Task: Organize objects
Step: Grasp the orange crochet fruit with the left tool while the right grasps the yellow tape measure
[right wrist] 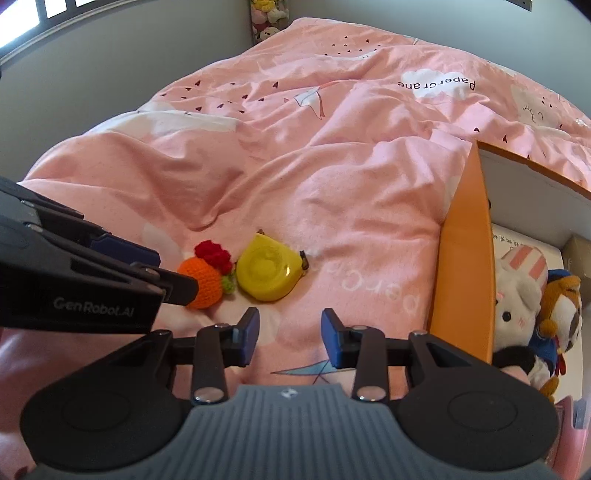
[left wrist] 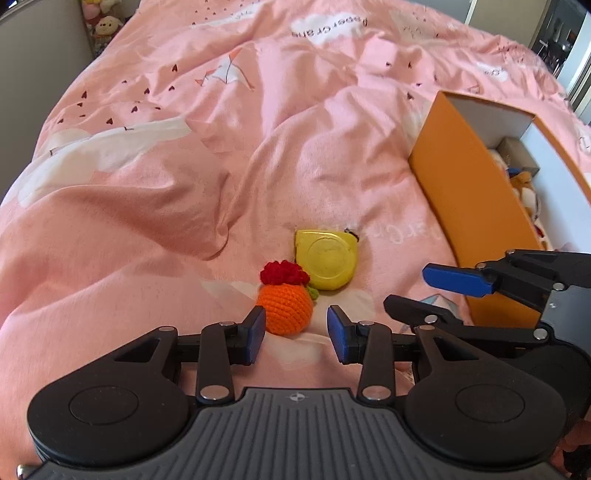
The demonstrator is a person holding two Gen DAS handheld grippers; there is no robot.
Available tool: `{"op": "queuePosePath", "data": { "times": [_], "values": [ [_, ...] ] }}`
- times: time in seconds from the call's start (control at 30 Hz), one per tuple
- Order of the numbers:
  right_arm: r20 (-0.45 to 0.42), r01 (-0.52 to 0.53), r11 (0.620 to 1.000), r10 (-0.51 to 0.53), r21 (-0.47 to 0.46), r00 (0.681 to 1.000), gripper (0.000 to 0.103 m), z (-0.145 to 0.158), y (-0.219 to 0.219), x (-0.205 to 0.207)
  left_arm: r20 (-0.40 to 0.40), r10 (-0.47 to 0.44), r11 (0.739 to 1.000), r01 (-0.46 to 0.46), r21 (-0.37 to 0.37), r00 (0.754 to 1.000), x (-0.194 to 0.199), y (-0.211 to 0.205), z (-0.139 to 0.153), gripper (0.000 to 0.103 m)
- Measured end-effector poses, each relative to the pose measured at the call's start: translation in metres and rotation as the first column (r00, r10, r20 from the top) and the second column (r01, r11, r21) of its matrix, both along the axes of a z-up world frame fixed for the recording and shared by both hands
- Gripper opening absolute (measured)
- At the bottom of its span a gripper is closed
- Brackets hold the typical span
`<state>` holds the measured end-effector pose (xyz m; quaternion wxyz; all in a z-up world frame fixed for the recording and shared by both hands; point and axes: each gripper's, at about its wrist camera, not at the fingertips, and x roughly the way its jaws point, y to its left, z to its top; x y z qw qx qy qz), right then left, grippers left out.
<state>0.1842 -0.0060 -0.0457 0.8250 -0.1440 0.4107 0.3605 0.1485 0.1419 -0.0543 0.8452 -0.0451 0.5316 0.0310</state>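
An orange crocheted fruit (left wrist: 285,308) with a red top lies on the pink bedspread, touching a yellow tape measure (left wrist: 327,261) just behind it. My left gripper (left wrist: 296,333) is open and empty, its blue pads either side of the fruit's near edge. In the right wrist view the fruit (right wrist: 202,281) and tape measure (right wrist: 267,272) lie ahead to the left. My right gripper (right wrist: 289,332) is open and empty over bare bedspread. The left gripper (right wrist: 162,271) enters that view from the left, partly hiding the fruit.
An orange box (left wrist: 469,206) with white inner walls stands open on the right, holding plush toys (right wrist: 517,295). The right gripper (left wrist: 421,291) hangs beside its near corner. The pink bedspread (left wrist: 184,147) is rumpled with folds. More plush toys (right wrist: 267,16) sit by the far wall.
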Motion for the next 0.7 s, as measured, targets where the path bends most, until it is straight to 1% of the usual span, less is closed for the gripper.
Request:
{"op": "queuePosePath", "data": {
  "times": [0.1,0.2,0.3,0.37,0.57,0.6,0.63,0.7],
  "values": [
    [-0.014,-0.010,1.000,0.010,-0.006,1.000,0.039,-0.007,0.005,0.007,-0.027,-0.010,0.999,0.011,0.033,1.000,0.012,0.000,-0.011,0.046],
    [-0.016,-0.020,0.999,0.019,-0.027,1.000,0.039,-0.012,0.010,0.011,-0.054,-0.012,0.999,0.014,0.047,0.998,0.021,0.002,-0.019,0.048],
    [-0.025,-0.035,0.999,0.034,-0.022,0.999,0.040,-0.013,0.014,0.012,-0.070,-0.024,0.999,0.026,0.035,0.997,0.027,0.003,-0.025,0.052],
    [-0.024,-0.032,0.999,0.031,-0.041,0.999,0.040,-0.015,0.016,0.012,-0.080,-0.028,0.999,0.031,0.031,0.996,0.029,0.002,-0.029,0.052],
    [-0.049,-0.016,0.998,0.013,-0.056,0.999,0.040,-0.021,0.017,0.014,-0.098,-0.026,1.000,0.027,0.013,0.995,0.032,0.004,-0.038,0.052],
    [-0.048,-0.015,0.998,0.012,-0.058,0.999,0.040,-0.021,0.017,0.014,-0.098,-0.025,1.000,0.027,0.014,0.995,0.032,0.004,-0.039,0.052],
    [-0.048,-0.014,0.998,0.011,-0.059,0.999,0.040,-0.021,0.017,0.014,-0.097,-0.028,0.999,0.029,0.012,0.995,0.032,0.003,-0.040,0.048],
    [-0.044,-0.014,0.998,0.012,-0.058,0.999,0.042,-0.020,0.017,0.014,-0.088,-0.029,0.999,0.030,0.010,0.996,0.031,0.003,-0.039,0.047]
  ]
}}
